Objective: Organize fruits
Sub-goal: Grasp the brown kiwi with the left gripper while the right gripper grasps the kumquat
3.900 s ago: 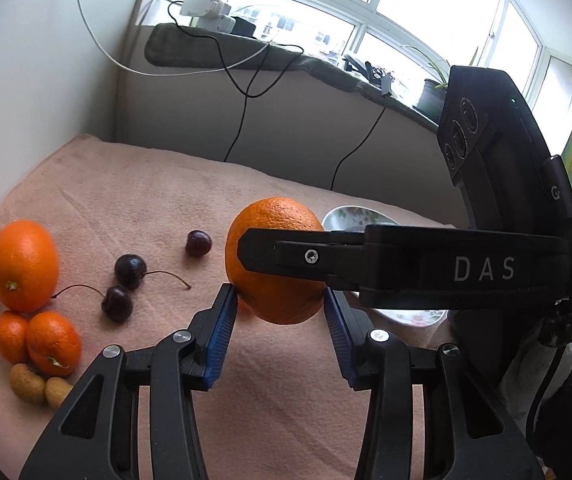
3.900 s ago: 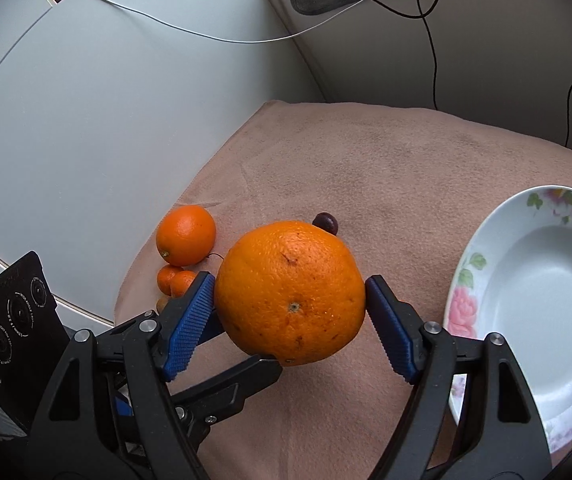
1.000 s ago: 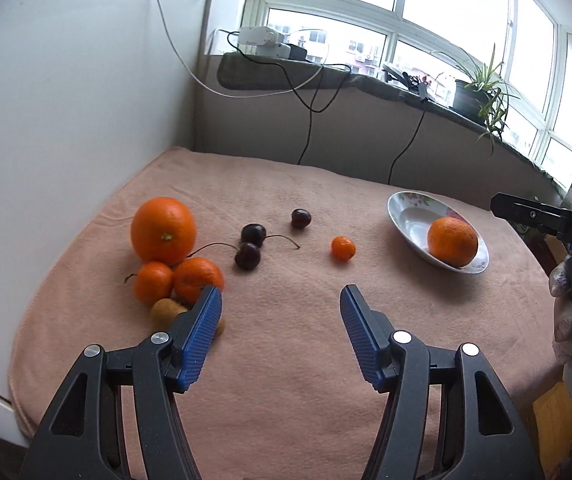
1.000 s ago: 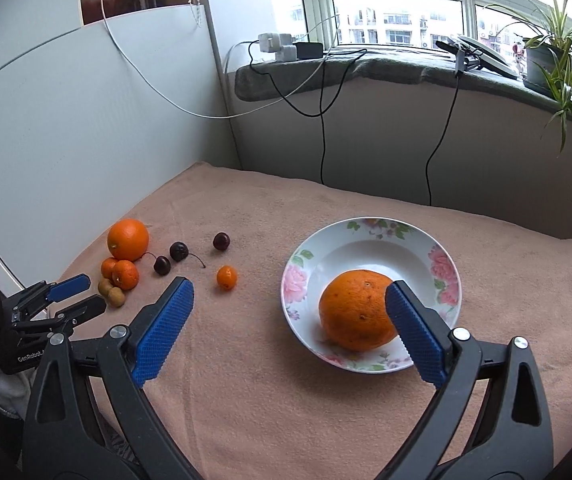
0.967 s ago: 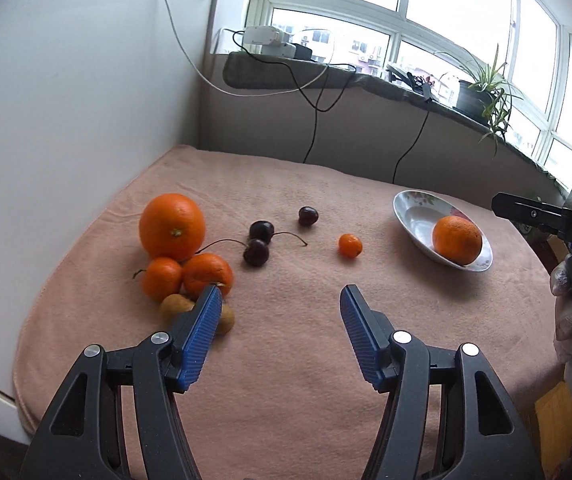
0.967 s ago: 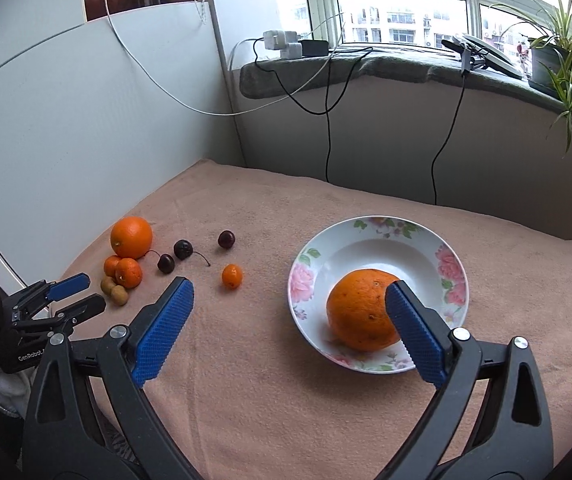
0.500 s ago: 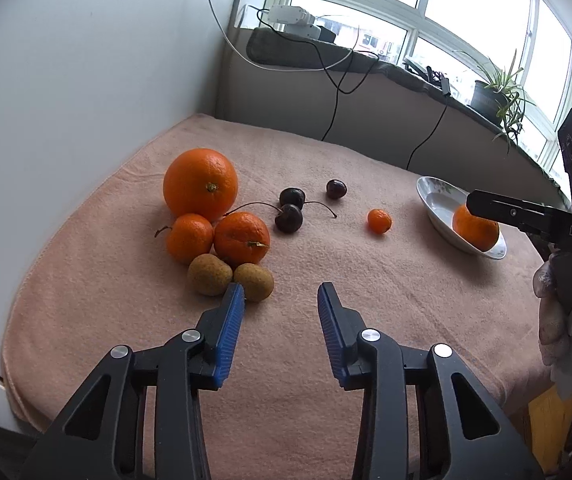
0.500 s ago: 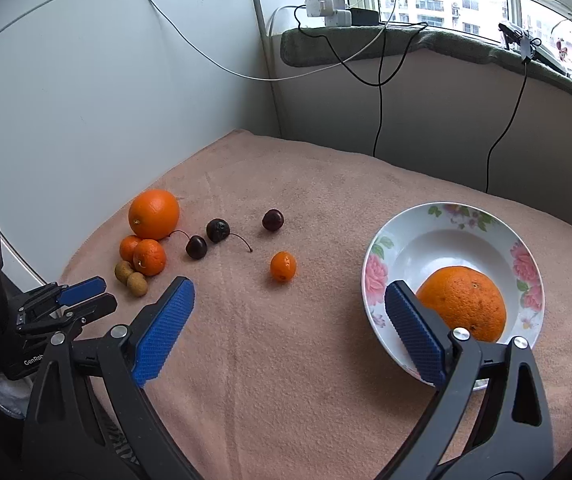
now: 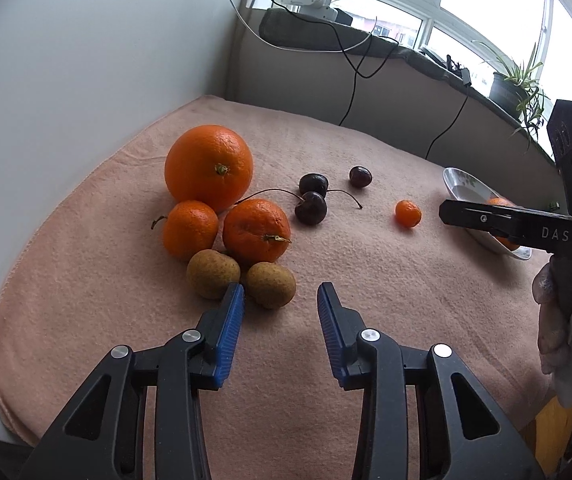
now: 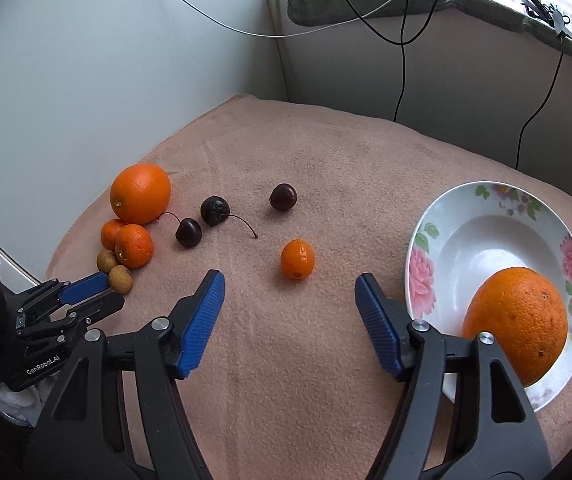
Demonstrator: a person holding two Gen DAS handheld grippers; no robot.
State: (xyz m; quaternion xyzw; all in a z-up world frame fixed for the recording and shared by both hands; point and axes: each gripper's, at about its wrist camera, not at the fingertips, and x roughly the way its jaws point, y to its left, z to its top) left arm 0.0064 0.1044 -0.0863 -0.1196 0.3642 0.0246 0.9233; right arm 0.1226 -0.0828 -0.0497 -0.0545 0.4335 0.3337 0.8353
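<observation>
A peach-coloured blanket [image 10: 325, 380] covers the whole worktop, which sits in a corner between a pale wall and a windowsill strung with cables. On its right side stands a flowered white plate [image 10: 465, 220] with one big orange [image 10: 515, 322] lying in it, against the near rim. The right claw [image 10: 289, 322] hangs over the bare blanket just beside the plate; its jaws are closing with nothing between them, and the little kumquat [image 10: 297, 259] lies just beyond its tips, untouched. At the far left a second big orange [image 9: 209, 167] heads a tight cluster: two mandarins [image 9: 256, 230] rest against it, and two brown longans [image 9: 270, 284] sit in front of those. The left claw [image 9: 280, 312] is lowered toward this cluster, jaws set narrowly apart and gripping nothing; its left finger [image 9: 230, 316] lies just in front of the gap between the two longans, though I cannot tell whether it touches either. Between the cluster and the kumquat lie three dark cherries [image 10: 214, 211], two close together with their stems trailing and the third a little apart toward the plate.
</observation>
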